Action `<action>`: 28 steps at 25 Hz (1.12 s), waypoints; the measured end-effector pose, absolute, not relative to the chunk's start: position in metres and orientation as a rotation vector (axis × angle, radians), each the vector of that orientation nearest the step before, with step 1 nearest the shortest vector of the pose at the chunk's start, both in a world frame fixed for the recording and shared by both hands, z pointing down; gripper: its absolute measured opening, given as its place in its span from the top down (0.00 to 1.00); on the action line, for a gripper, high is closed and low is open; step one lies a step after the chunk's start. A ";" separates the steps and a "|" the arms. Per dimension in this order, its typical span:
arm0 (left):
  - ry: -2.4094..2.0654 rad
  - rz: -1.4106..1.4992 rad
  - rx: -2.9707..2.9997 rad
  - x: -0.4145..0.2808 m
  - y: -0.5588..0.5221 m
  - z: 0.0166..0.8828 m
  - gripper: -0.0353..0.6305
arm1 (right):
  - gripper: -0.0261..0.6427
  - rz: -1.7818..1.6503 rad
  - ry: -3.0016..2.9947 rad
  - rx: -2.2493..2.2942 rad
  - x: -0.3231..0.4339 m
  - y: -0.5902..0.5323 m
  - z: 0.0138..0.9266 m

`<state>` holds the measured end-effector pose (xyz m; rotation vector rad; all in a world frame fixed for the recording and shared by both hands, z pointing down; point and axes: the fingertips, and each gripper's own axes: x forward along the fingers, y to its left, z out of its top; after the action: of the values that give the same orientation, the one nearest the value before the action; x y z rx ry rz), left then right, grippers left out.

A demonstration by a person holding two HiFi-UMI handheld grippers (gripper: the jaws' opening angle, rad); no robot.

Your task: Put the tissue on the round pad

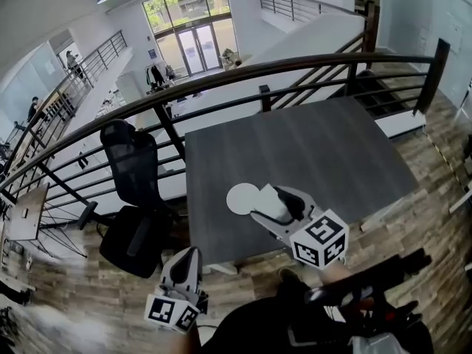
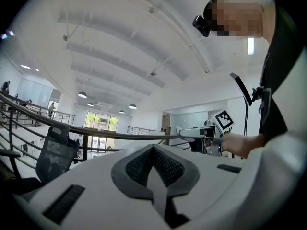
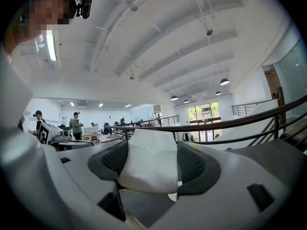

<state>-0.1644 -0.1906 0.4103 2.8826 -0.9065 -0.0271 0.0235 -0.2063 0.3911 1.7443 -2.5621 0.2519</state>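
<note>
At centre frame, the right gripper (image 1: 267, 200) clamps the tissue (image 1: 277, 208) in its fingers, just beside the pad (image 1: 240, 198) on the desk (image 1: 310, 153). The left gripper (image 1: 186, 255), lower left, is clenched empty. Best move: shift frame-left over the pad, lower, then release.

Our left claw (image 1: 189, 255) and right claw (image 1: 268, 201) are pale grey plastic shells with dark, mesh-textured pads (image 2: 169, 166) lining the jaws. Each carries a white cube (image 1: 318, 240) printed with black square markers. We wear a dark top (image 1: 295, 324) and a small black camera (image 2: 202, 25) on the head.
</note>
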 end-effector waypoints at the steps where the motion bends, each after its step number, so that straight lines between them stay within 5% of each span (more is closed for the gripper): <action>1: -0.912 -0.027 2.882 -0.162 -0.194 0.410 0.94 | 0.47 0.249 -2.566 1.738 0.025 -0.212 0.391; 28: -1.250 -0.038 2.723 -0.087 -0.254 0.392 0.94 | 0.47 0.308 -2.722 1.434 0.094 -0.341 0.416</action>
<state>-0.0867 -0.2543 0.3917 2.7229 -1.2497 -0.0382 0.0940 -0.3411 0.4157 1.4341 -2.7217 0.3078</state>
